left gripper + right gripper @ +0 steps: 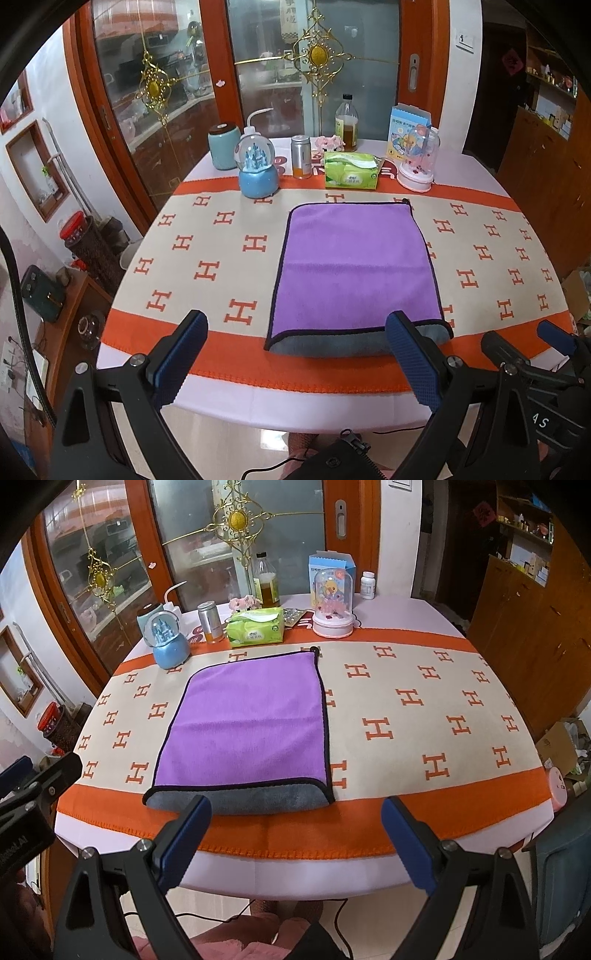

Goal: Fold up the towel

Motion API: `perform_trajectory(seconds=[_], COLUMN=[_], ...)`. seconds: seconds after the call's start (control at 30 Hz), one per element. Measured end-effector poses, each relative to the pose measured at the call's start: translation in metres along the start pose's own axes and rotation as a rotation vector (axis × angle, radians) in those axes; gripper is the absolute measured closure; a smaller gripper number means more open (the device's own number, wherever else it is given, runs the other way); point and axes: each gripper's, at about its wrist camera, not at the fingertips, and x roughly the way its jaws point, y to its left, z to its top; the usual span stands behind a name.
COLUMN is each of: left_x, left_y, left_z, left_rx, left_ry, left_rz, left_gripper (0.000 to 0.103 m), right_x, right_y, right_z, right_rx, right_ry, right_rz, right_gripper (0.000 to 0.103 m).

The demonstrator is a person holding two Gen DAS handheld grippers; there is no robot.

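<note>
Both grippers, left (295,334) and right (297,819), hung wide open and empty off the table's (229,873) near edge, the folded towel (245,725) lay mid-cloth, and the bottle (266,579) behind held amber liquid.

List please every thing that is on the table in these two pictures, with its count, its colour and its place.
Folded microfibre towel: 1, purple top, grey underside, table centre.
H-patterned table runner: 1, cream and orange, under the towel.
Snow globe: 1, blue base, back left.
Lidded ceramic jar: 1, pale teal, behind the globe.
Metal can: 1, silver and orange, back centre.
Tissue pack: 1, green, back centre.
Glass bottle: 1, clear, amber liquid, back.
Domed toy: 1, pink base, back right.
Cardboard box: 1, light blue, behind the dome.
Pill bottle: 1, white, far right.
Left gripper: open, near edge.
Right gripper: open, near edge.
</note>
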Motion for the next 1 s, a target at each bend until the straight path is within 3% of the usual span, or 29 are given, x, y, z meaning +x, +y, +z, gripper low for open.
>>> perform_trajectory(seconds=[0.37,0.67,1.0], left_x=[0.026,0.052,0.105], left_y=[-0.007,0.003,0.017], left_z=[-0.007,-0.013,-0.027], left_rx=[-0.036,0.066,0.130], left_ry=[0.085,0.135,0.217], left_rz=[0.036,0.064,-0.007], left_gripper=[0.007,0.007,0.007], right_x=[0.015,0.026,0.056], right_y=[-0.028,-0.048,-0.056], right_z=[0.004,0.009,0.005], right_rx=[-0.078,-0.174,-0.231], right_ry=[0.000,-0.043,-0.034], right_rz=[0.059,0.094,0.194], right_gripper=[0.009,0.009,0.012])
